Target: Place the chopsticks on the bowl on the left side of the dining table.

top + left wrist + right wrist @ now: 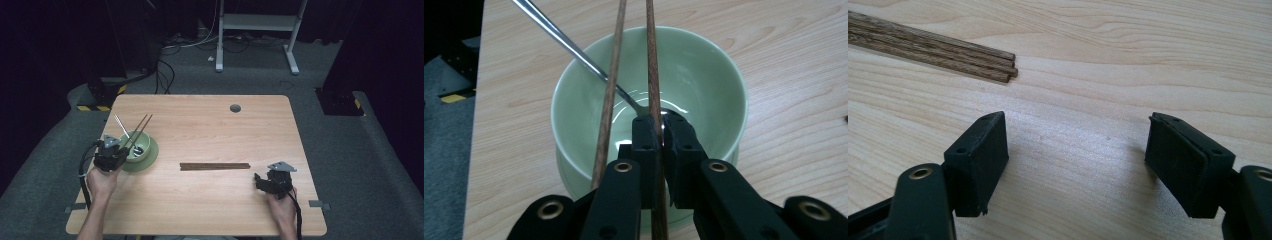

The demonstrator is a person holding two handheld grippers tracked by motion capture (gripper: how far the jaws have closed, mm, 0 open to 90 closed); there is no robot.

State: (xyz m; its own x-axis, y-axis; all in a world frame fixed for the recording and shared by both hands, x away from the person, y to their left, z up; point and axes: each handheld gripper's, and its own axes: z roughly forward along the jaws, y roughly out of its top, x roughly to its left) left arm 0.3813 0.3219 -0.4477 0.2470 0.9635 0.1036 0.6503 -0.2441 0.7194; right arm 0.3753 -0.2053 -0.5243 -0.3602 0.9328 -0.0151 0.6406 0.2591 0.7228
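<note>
A: Near the bench's front edge, toward the right corner: right gripper, held in a hand, jaws spread wide, nothing between them but bare wood.

B: Same in the right gripper view? Pads well apart over the grain?

A: Yes. Just ahead and to the left there, cut ends of a bundle of wooden sticks, flat on the top, apart from the jaws.

B: In the high view, that bundle about mid-bench, parallel to the front edge, left of the right gripper.

A: Over by the left edge: left gripper, gripped by the other hand, jaws closed tight on one chopstick.

B: Clamped near its lower part, shaft between the pads, rising up over the bowl?

A: Right. Pale green bowl, standing on a matching saucer, near the left edge, roughly midway between front and back.

B: Second chopstick loose beside the held one, just left of the left pad, leaning on the bowl's near rim, not pinched.

A: Also a metal spoon, head down in the bowl, handle slanting up over the far left rim, crossing under the loose chopstick.

B: Farther back, near the rear edge, a dark round grommet hole in the top.

A: Beyond the bench, grey carpet, cables and a white frame.
</note>
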